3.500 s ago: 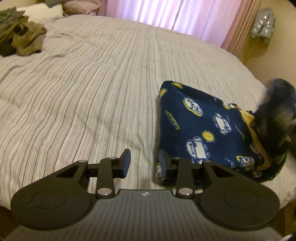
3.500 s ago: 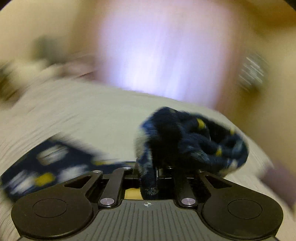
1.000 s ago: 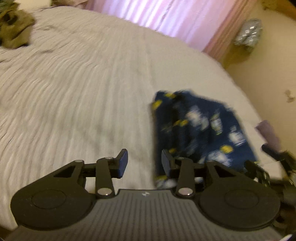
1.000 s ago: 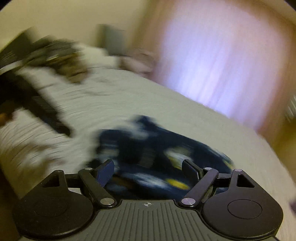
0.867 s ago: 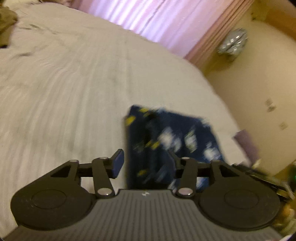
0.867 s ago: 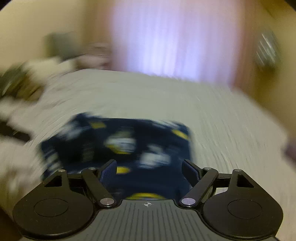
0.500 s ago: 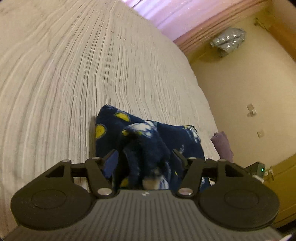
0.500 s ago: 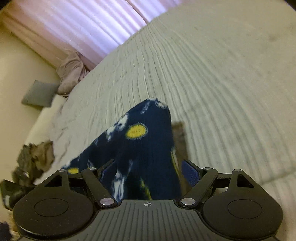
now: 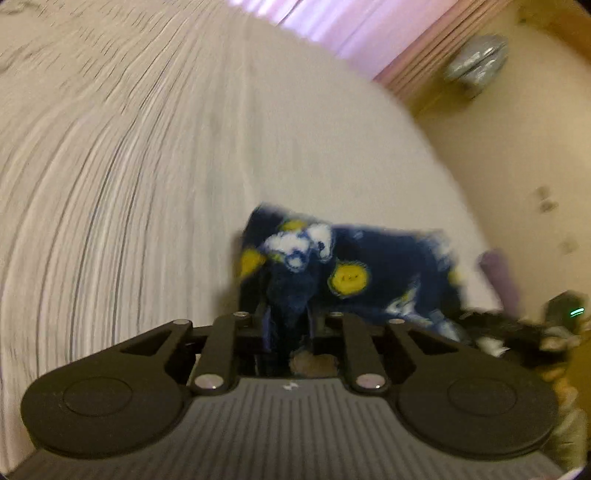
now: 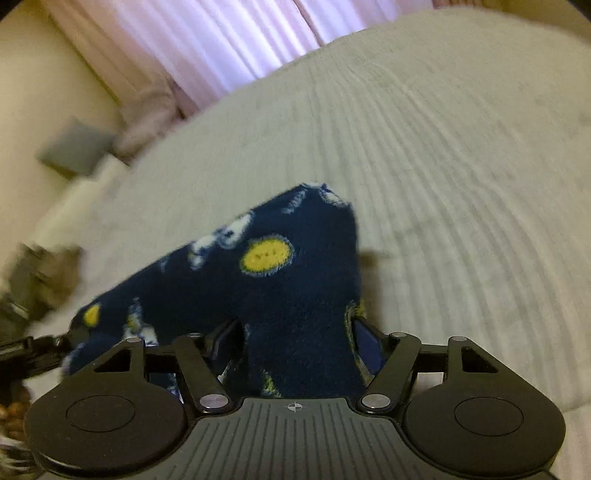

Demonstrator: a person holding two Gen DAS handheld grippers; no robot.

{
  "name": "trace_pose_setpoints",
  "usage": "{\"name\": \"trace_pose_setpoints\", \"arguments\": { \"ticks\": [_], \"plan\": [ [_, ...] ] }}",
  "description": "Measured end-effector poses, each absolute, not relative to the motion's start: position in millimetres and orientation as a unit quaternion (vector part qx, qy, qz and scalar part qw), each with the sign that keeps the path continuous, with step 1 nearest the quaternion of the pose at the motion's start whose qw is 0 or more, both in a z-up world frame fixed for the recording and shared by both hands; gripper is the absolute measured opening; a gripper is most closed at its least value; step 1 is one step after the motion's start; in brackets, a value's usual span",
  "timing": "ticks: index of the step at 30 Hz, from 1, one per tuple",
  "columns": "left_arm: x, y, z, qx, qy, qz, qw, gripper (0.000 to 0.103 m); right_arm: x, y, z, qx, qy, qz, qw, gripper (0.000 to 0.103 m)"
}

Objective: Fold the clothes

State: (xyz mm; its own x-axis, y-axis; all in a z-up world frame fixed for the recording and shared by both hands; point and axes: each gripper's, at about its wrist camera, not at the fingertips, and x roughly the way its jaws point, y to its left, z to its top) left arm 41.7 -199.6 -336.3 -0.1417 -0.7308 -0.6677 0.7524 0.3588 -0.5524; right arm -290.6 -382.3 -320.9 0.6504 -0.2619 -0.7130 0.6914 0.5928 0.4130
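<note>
Fleece garment, navy with yellow discs and white cartoon faces, lies folded on the striped bedspread and is caught by both tools. In the left wrist view, the left gripper is clenched on a bunched corner of the fleece: a dark ridge of cloth stands pinched between the two fingers, which are drawn in close on either side of it. Beyond the fingertips the rest of the garment spreads away to the right of the fingers, blurred by motion. Far ahead and right of the fingers, a pink curtain hangs at the far edge of the bed, with a yellowish wall beside it.

In the right wrist view, the right gripper has its fingers spread wide, with a thick fold of the same fleece garment lying between them; the cloth fills the gap and reaches both pads, but the fingers are not squeezed together. The fold rises ahead of the fingertips to a point. To the left of the fingers, the fleece trails off toward the left gripper's dark tip. Bedspread stretches ahead and to the right, and the pink curtain hangs beyond it.
</note>
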Motion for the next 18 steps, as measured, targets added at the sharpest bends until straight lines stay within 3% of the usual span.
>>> {"name": "trace_pose_setpoints", "arguments": {
  "ticks": [3,11,13,18],
  "plan": [
    [49.9,-193.9,-323.1,-0.005,0.494,-0.558,0.667,0.027,-297.5,-377.5,-320.6,0.335,0.306,-0.289,0.843,0.068],
    [4.2,-209.1,-239.5,0.057,0.368,-0.579,0.725,0.024,-309.5,-365.8,-270.6,0.174,0.268,-0.337,0.886,0.068],
    [-11.7,-222.3,-244.4,0.087,0.355,-0.579,0.729,0.023,-301.8,-364.2,-275.4,0.149,0.272,-0.335,0.89,0.037],
    [-21.5,-253.5,-300.6,0.162,0.354,-0.533,0.751,0.015,-272.9,-361.5,-303.4,0.101,0.297,-0.319,0.894,0.035]
  ]
}}
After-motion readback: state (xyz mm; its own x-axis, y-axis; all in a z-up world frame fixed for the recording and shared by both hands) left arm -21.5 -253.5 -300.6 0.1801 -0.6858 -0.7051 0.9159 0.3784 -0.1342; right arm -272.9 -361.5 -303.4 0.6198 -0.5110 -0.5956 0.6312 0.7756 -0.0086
